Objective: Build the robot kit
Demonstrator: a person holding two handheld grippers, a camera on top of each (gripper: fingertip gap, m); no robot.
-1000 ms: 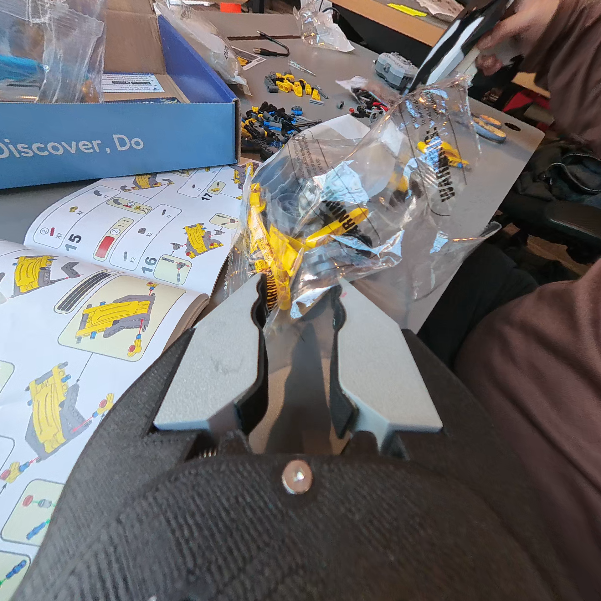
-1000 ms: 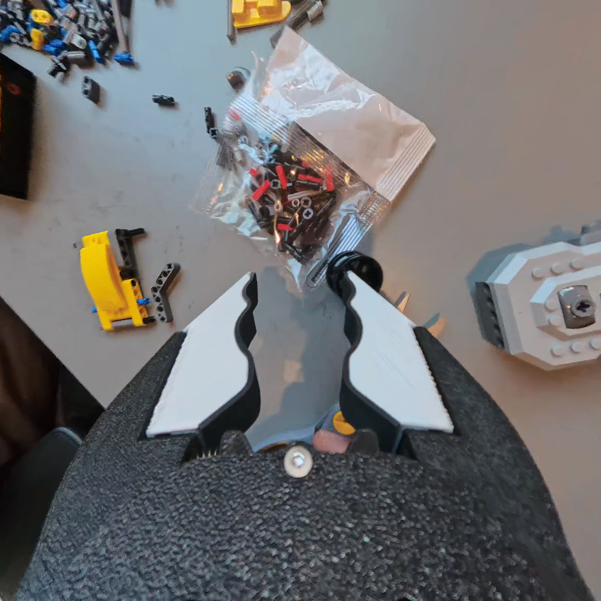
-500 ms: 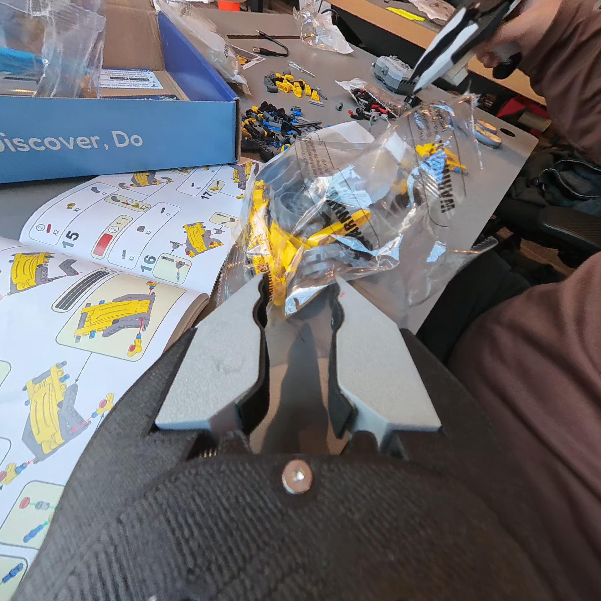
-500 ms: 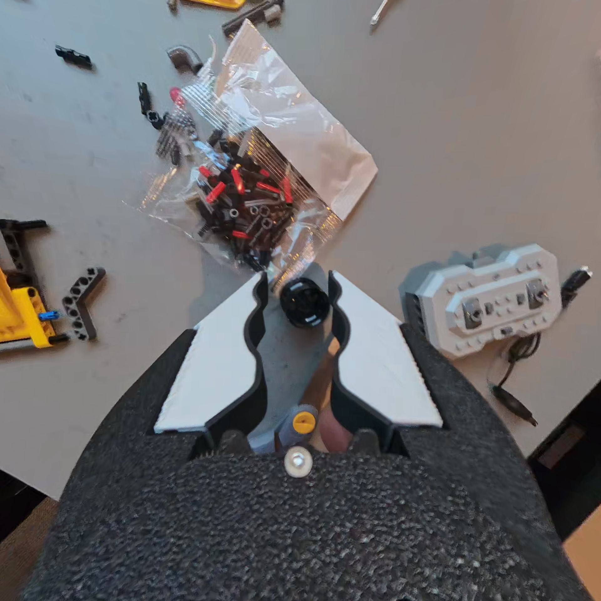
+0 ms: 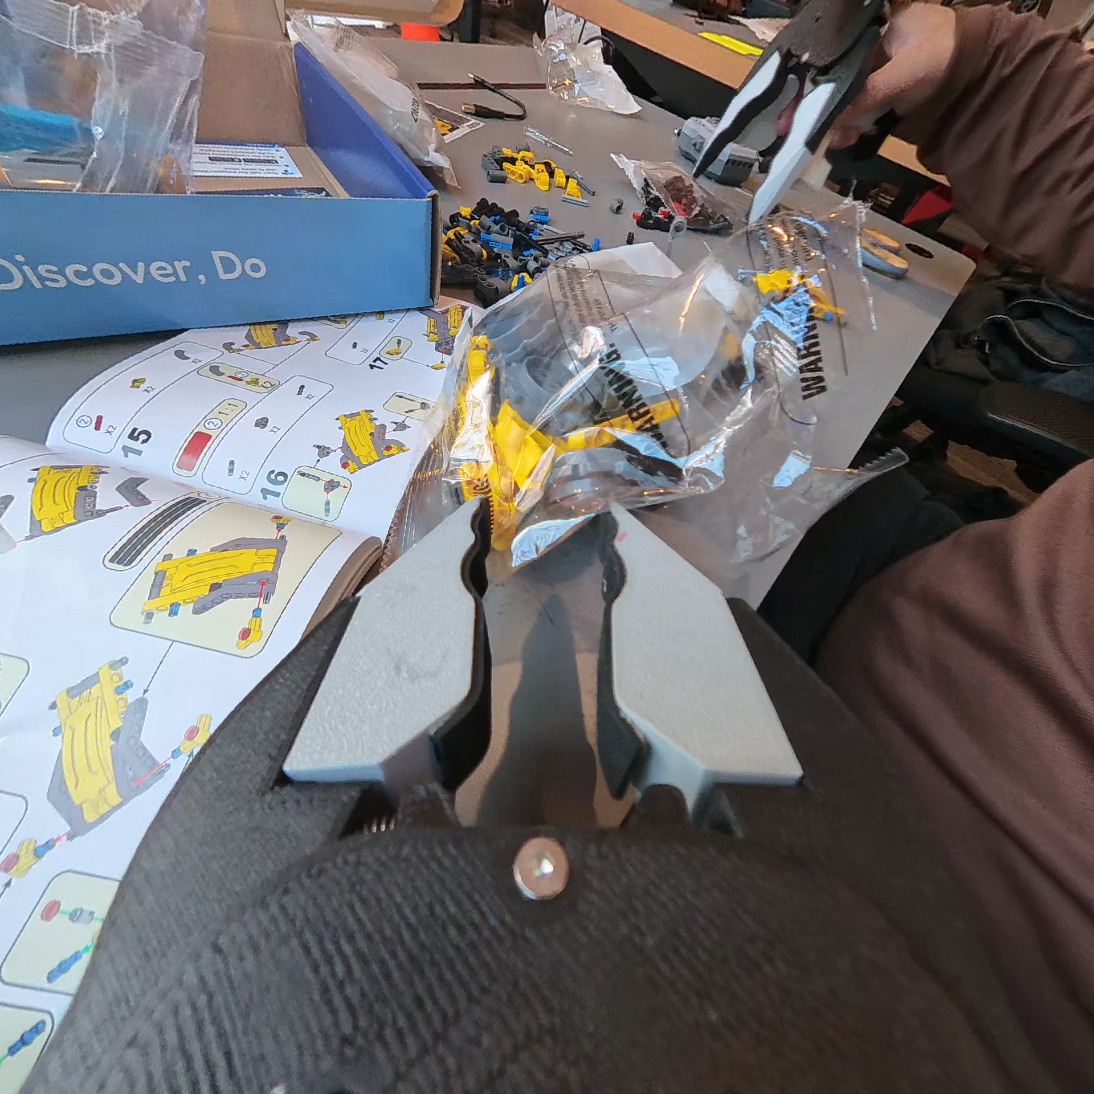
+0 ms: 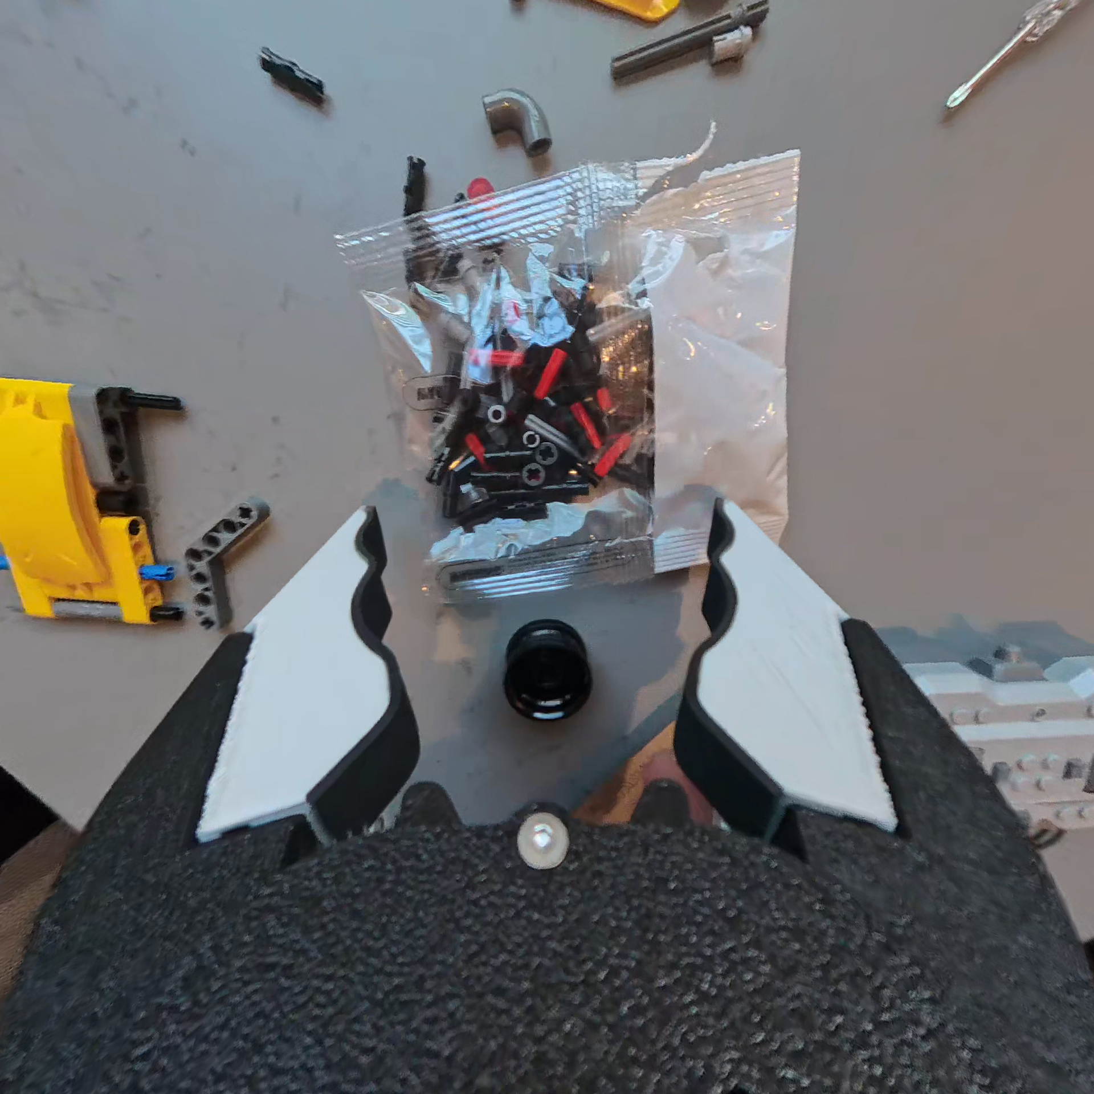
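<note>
A: Item one, left gripper [image 5: 547,527]?
B: Jaws narrowed to a slim gap, pinching the lower edge of a clear crinkled bag [image 5: 645,391]; contents yellow, grey and black building parts; bag lifted above the near edge of the grey table [image 5: 900,331]; open instruction booklet [image 5: 195,503] just to its left.

A: Item two, right gripper [image 6: 544,521]?
B: Jaws spread wide, holding nothing; poised over the table; a small black wheel hub [image 6: 547,678] lies on the table between the fingers, touching neither.

A: Nearest container?
B: Small clear bag [image 6: 568,379], flat on the table just beyond the fingertips; top edge torn; contents black and red pins with a few grey pieces; a stray black pin [image 6: 414,183] and a grey elbow piece [image 6: 518,118] lie outside it.

A: Others?
B: Blue cardboard box [image 5: 225,260] at the rear left, open, with clear plastic bags [image 5: 100,95] inside; their contents too indistinct to list; loose yellow, blue and black parts [image 5: 503,243] heaped beside it; yellow assembly [image 6: 65,503] left of the right gripper; grey studded block [image 6: 1006,728] on its right.
</note>
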